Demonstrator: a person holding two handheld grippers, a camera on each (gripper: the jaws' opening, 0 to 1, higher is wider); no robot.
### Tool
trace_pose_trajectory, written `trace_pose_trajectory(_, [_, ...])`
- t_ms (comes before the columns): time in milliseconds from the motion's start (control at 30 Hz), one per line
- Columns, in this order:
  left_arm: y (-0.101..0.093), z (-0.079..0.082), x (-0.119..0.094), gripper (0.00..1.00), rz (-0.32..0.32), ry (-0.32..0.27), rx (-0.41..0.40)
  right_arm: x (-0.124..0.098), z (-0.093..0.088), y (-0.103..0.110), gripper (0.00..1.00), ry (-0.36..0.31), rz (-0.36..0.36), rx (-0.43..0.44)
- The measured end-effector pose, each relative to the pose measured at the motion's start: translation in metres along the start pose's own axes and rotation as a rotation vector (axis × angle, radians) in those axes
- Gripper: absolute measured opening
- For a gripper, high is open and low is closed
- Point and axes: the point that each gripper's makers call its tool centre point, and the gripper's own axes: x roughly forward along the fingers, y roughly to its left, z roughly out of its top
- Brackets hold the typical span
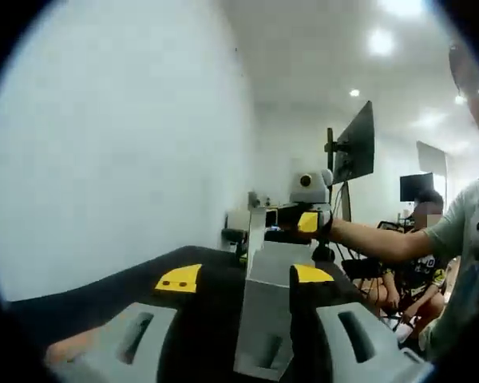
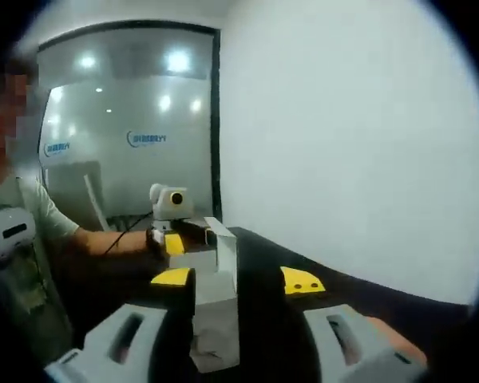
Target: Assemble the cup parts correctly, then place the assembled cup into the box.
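The left tool [image 1: 243, 319] had its jaws spread beside a grey box [image 1: 267, 319] on the black surface [image 1: 104, 291]. The right tool [image 2: 239, 335] was likewise spread, the box [image 2: 215, 319] nearer its left jaw. Beyond the box, the person's outstretched arm [image 1: 375, 239] held the opposite tool. No cup part was distinguishable.

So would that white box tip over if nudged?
Probably, yes. The white box stands tall and narrow on the black table, so a nudge may tip it. Its walls look thin, so it's likely light and dentable.
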Motion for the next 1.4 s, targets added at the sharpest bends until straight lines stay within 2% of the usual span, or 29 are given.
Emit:
trace_pose_trajectory(67, [-0.002, 0.000, 0.004, 0.38, -0.008, 0.012, 0.014, 0.008, -0.004, 0.000, 0.38, 0.014, 0.009, -0.003])
trace_pose_trajectory(133, [-0.001, 0.008, 0.006, 0.38, -0.008, -0.016, 0.012, 0.013, -0.011, 0.000, 0.38, 0.049, 0.014, -0.024])
trace_pose_trajectory(200, [0.002, 0.010, 0.009, 0.37, -0.006, -0.012, 0.015, 0.016, -0.014, -0.001, 0.38, 0.064, 0.019, -0.029])
trace_pose_trajectory(333, [-0.002, 0.008, 0.018, 0.33, -0.031, 0.028, 0.021, 0.021, -0.012, -0.001, 0.38, 0.064, 0.037, -0.037])
trace_pose_trajectory(433, [-0.007, -0.003, 0.024, 0.33, -0.061, 0.106, 0.039, 0.026, -0.015, 0.001, 0.38, 0.086, 0.048, -0.061])
trace_pose_trajectory(533, [-0.007, -0.008, 0.028, 0.33, -0.059, 0.135, 0.055, 0.028, -0.025, 0.001, 0.38, 0.147, 0.041, -0.105])
trace_pose_trajectory(600, [-0.007, -0.008, 0.030, 0.33, -0.062, 0.148, 0.063, 0.029, -0.022, 0.000, 0.38, 0.140, 0.025, -0.133])
trace_pose_trajectory(700, [-0.003, -0.009, 0.032, 0.33, -0.047, 0.180, 0.101, 0.030, -0.015, -0.005, 0.34, 0.129, -0.038, -0.263])
trace_pose_trajectory(733, [-0.005, -0.008, 0.033, 0.32, -0.049, 0.182, 0.113, 0.030, -0.016, -0.001, 0.31, 0.132, -0.026, -0.289])
trace_pose_trajectory(767, [-0.006, -0.008, 0.032, 0.32, -0.053, 0.186, 0.118, 0.030, -0.017, 0.001, 0.28, 0.129, -0.023, -0.268])
trace_pose_trajectory(933, [-0.006, -0.008, 0.029, 0.30, -0.045, 0.210, 0.143, 0.025, -0.013, 0.002, 0.28, 0.101, -0.031, -0.290])
trace_pose_trajectory(1067, [-0.004, -0.007, 0.028, 0.30, -0.038, 0.217, 0.163, 0.023, -0.008, 0.015, 0.28, 0.070, 0.041, -0.235])
trace_pose_trajectory(1233, [-0.005, -0.007, 0.028, 0.30, -0.041, 0.211, 0.150, 0.023, -0.012, 0.023, 0.28, 0.058, 0.075, -0.203])
trace_pose_trajectory(1400, [-0.006, -0.008, 0.027, 0.31, -0.047, 0.205, 0.136, 0.019, -0.010, 0.031, 0.28, 0.014, 0.103, -0.167])
